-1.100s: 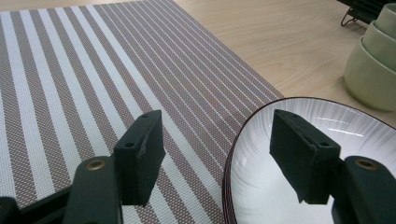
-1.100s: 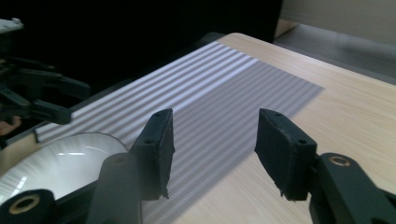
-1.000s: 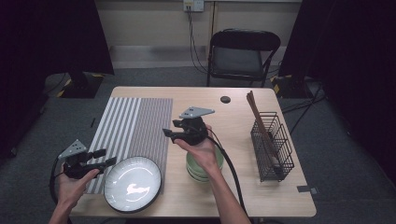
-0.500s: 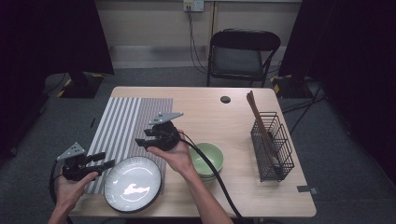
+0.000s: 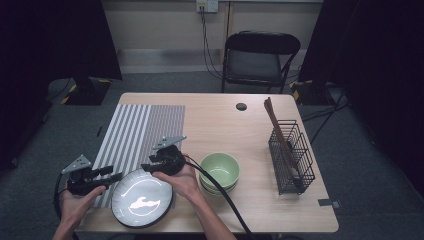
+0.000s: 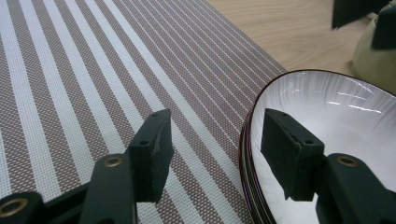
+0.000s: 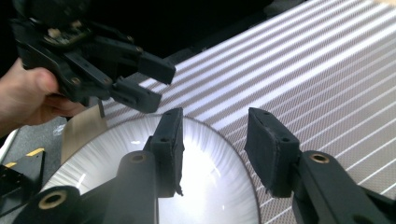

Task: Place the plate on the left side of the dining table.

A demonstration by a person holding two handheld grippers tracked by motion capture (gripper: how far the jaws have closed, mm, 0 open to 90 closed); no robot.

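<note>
A white plate [image 5: 142, 202] with a dark rim lies at the table's front left, partly on the striped placemat [image 5: 140, 130]. My left gripper [image 5: 114, 176] is at its left edge. In the left gripper view the plate's rim [image 6: 247, 154] runs between the jaws of my left gripper [image 6: 217, 140], and neither pad touches it. My right gripper [image 5: 148, 167] is low at the plate's far edge. In the right gripper view one jaw of my right gripper [image 7: 217, 140] is over the plate [image 7: 201, 177] and the other over the placemat [image 7: 327, 70]. Both pairs of jaws have just been closing and are still open.
Stacked green bowls [image 5: 220, 170] sit just right of the plate, close to my right forearm. A wire basket [image 5: 292, 155] holding chopsticks [image 5: 275, 120] stands at the right. A small black disc [image 5: 241, 106] lies near the far edge. A folding chair [image 5: 260, 55] is behind the table.
My right gripper has come left and down from above the green bowls to the plate's far rim. The left gripper has stayed at the plate's left edge.
</note>
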